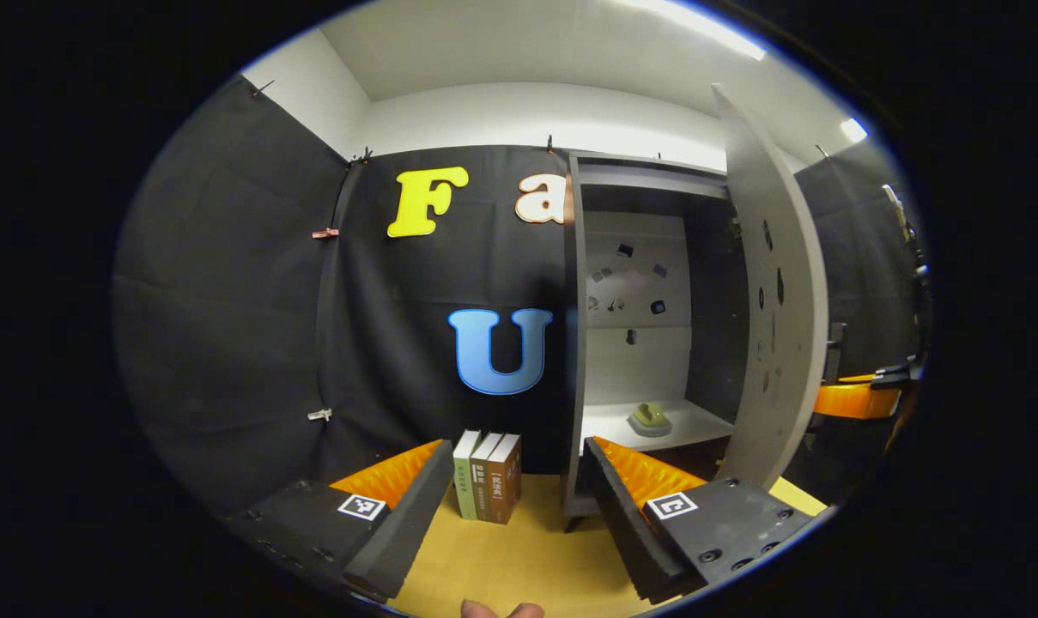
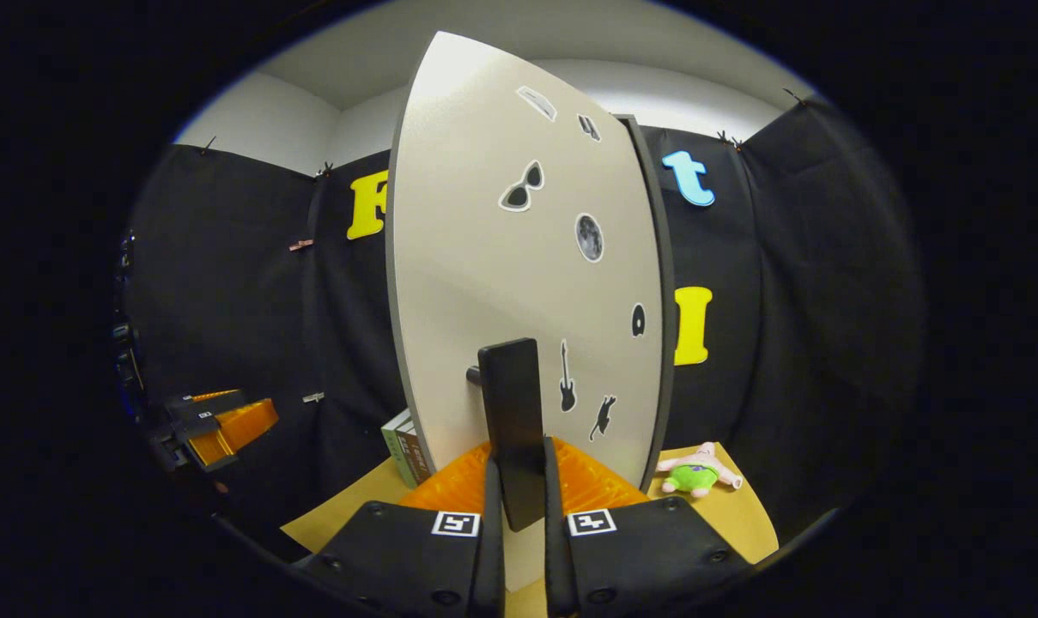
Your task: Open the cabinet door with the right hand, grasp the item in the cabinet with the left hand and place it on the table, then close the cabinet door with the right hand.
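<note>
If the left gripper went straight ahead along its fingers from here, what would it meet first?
Probably the books standing on the table, or the cabinet's left edge; depth is unclear. The left gripper is open, and the green item on the shelf lies off to the right of that line.

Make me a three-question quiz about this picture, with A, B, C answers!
1. Where is the green item?
A. on the cabinet shelf
B. on the table
C. in the left tongs

2. How many books stand on the table?
A. one
B. three
C. five

3. What are the right tongs doing?
A. hanging open
B. shut on the door handle
C. holding a toy

Answers: 1 A, it sits on the white shelf behind the open door. 2 B, three spines show side by side. 3 B, both fingers press the handle.
</note>
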### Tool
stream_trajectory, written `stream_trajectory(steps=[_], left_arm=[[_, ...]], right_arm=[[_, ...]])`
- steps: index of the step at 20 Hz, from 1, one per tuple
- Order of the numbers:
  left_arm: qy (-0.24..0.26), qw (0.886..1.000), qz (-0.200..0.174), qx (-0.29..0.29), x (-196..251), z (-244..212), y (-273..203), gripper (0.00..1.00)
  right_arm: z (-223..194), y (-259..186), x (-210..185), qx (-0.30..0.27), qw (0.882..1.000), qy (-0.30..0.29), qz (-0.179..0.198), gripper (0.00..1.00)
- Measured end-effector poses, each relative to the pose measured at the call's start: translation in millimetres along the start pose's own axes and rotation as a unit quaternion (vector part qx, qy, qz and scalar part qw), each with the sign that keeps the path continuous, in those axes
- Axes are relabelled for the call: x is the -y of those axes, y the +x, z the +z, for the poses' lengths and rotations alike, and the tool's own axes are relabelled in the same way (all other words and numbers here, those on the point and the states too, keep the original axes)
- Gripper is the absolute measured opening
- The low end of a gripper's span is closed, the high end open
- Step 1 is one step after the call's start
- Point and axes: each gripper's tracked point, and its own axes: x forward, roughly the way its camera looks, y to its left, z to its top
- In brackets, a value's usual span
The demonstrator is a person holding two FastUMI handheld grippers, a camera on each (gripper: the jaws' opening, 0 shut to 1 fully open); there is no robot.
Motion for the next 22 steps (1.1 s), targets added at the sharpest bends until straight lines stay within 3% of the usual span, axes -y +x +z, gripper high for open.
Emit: stream_trajectory(steps=[11, 12, 15, 19, 20, 22], left_arm=[[-0.007, 1.0, -0.03, -0.006, 68.8, 4.9, 12.6, 0.93], [-0.007, 1.0, -0.029, -0.005, 72.6, 6.6, 14.1, 0.95], [-0.008, 0.999, -0.032, -0.003, 86.0, 9.6, 17.0, 0.95], [-0.003, 0.999, -0.036, 0.0, 105.5, 14.1, 25.5, 0.93], [0.0, 0.999, -0.038, 0.0, 111.4, 15.1, 28.1, 0.95], [0.005, 0.999, -0.045, -0.003, 124.9, 15.1, 33.3, 0.95]], right_arm=[[2.8, -19.5, 64.7, 0.011, 0.995, -0.029, -0.095, 0.22], [3.6, -20.9, 73.1, 0.015, 0.994, -0.028, -0.105, 0.17], [5.2, -27.8, 89.8, 0.021, 0.992, -0.014, -0.125, 0.16], [2.2, -25.9, 82.5, 0.017, 0.994, 0.006, -0.107, 0.16], [0.1, -26.2, 84.8, 0.012, 0.995, 0.002, -0.101, 0.21], [-2.3, -29.0, 88.9, 0.004, 0.995, -0.011, -0.099, 0.16]])
